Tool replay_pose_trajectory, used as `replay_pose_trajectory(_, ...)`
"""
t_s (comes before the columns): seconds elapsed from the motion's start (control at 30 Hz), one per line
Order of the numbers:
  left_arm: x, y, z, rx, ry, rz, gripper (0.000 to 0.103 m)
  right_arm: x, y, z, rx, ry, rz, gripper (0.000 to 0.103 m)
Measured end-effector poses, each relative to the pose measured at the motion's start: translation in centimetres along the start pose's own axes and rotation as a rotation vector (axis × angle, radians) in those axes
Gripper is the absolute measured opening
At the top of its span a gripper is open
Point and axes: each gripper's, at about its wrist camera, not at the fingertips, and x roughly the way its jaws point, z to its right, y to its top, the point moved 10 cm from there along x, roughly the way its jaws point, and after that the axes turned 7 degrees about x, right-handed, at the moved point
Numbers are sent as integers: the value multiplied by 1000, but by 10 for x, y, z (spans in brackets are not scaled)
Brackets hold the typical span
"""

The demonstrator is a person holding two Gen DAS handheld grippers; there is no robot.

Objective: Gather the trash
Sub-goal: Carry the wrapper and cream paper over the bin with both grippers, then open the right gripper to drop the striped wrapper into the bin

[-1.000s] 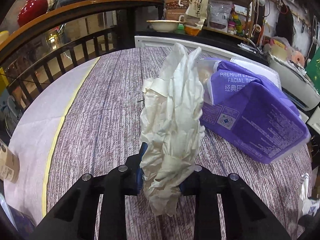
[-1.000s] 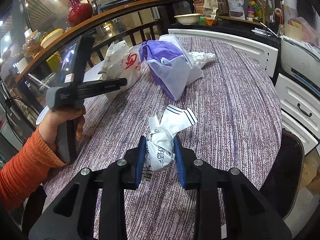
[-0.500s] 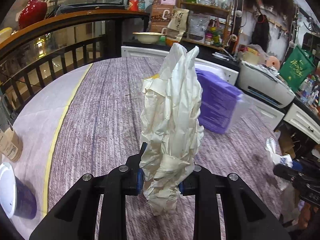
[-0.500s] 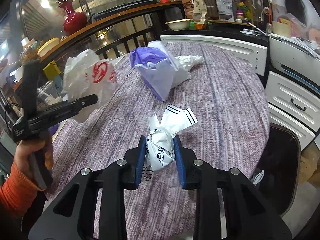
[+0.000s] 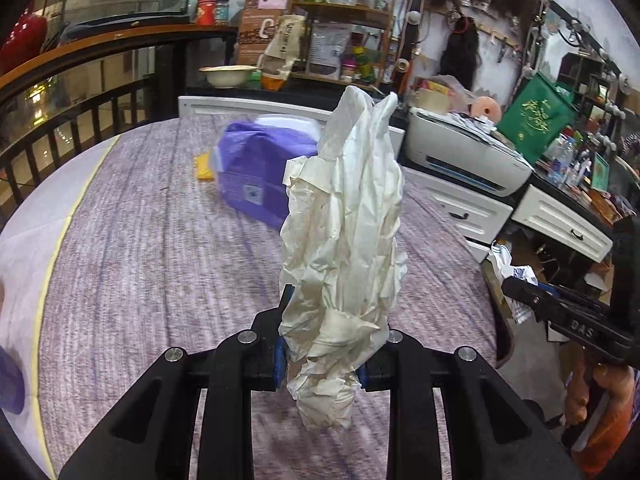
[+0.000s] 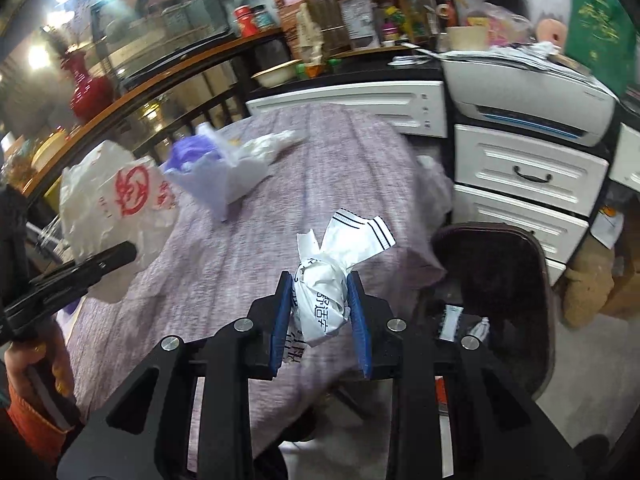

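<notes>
- Step: carrying trash off; left gripper [image 5: 320, 354] fingers clamp crumpled cream bag [image 5: 344, 232], right gripper [image 6: 320, 316] fingers clamp printed white wrapper [image 6: 324, 292], both above table [image 5: 160, 272]
- Next: probably a bin; none clearly visible

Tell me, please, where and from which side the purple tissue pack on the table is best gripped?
Grip the tissue pack at its near end, across the narrow width, coming from above. It lies flat on the table with soft sides that should pinch in, and a yellow item crowds its left side. Both grippers are full for now.
</notes>
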Motion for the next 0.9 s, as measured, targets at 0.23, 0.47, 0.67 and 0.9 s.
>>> replay_pose_trajectory(0.23, 5, 15, 47, 38, -81, 21, 25, 2, 6, 71, 93, -122, 11, 29)
replay_pose_trajectory(0.47, 13, 23, 94, 94, -145, 30, 25, 44, -14, 138, 161, -237, -74, 29)
replay_pose_trajectory(0.67, 24, 25, 123, 125, -185, 18, 25, 84, -36, 178, 217, -297, -151, 29)
replay_pose_trajectory(0.9, 39, 18, 152, 161, -219, -18, 25, 115, -47, 209, 252, -332, -195, 36)
